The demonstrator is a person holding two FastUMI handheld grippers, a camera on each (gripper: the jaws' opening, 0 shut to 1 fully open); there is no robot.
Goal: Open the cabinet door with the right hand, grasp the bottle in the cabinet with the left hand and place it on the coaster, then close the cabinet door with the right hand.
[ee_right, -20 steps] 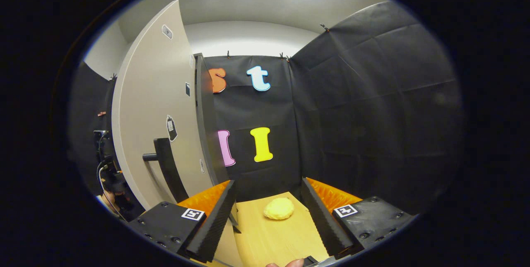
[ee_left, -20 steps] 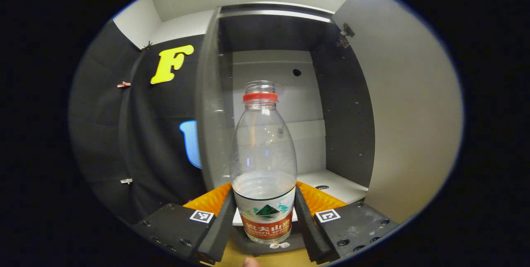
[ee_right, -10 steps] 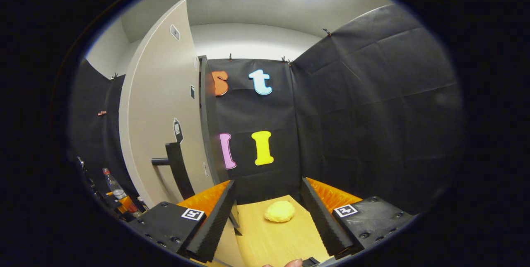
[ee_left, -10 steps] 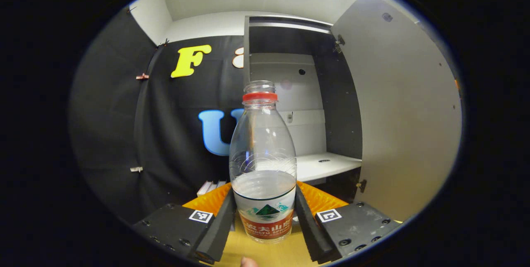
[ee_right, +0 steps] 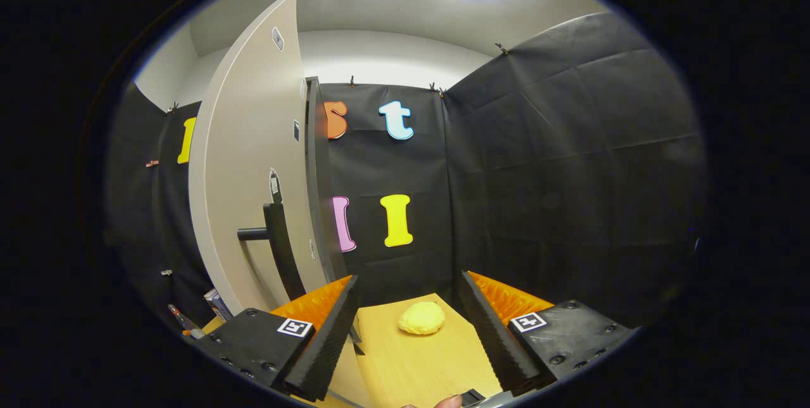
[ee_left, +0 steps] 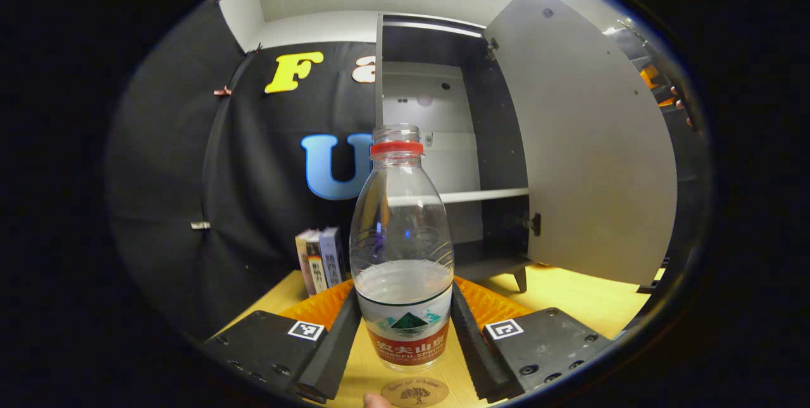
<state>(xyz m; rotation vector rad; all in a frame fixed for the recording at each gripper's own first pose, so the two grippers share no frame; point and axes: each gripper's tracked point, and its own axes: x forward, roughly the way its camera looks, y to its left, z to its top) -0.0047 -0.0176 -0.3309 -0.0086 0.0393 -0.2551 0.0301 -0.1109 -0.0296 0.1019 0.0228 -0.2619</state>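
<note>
Bottle (ee_left: pixel 403 250) upright, clamped between both fingers of the left tool (ee_left: pixel 405 338) at label height, part full of clear liquid, red ring at the neck, no cap on. It's out of the cabinet (ee_left: pixel 443 142), held above the desk (ee_left: pixel 569 297). Coaster (ee_left: pixel 415 391) lies on the desk just below and in front of the bottle base, round, brown, tree print; gap visible between base and coaster.

Cabinet sits behind the bottle, door (ee_left: pixel 582 155) swung wide open to the right in the left gripper view, white shelf (ee_left: pixel 481 195) inside. Books (ee_left: pixel 319 259) stand on the desk left of the cabinet, against the booth wall.

Right tool (ee_right: pixel 410 326): fingers spread apart, nothing between them, hanging over the desk. Yellow lumpy thing (ee_right: pixel 421 318) lies on the desk ahead, between the fingers in view but clear of them. Door's outer face with its dark handle (ee_right: pixel 278 256) stands to the left in the right gripper view, apart from the tool. A fingertip (ee_right: pixel 446 402) shows at the bottom edge of that view.
</note>
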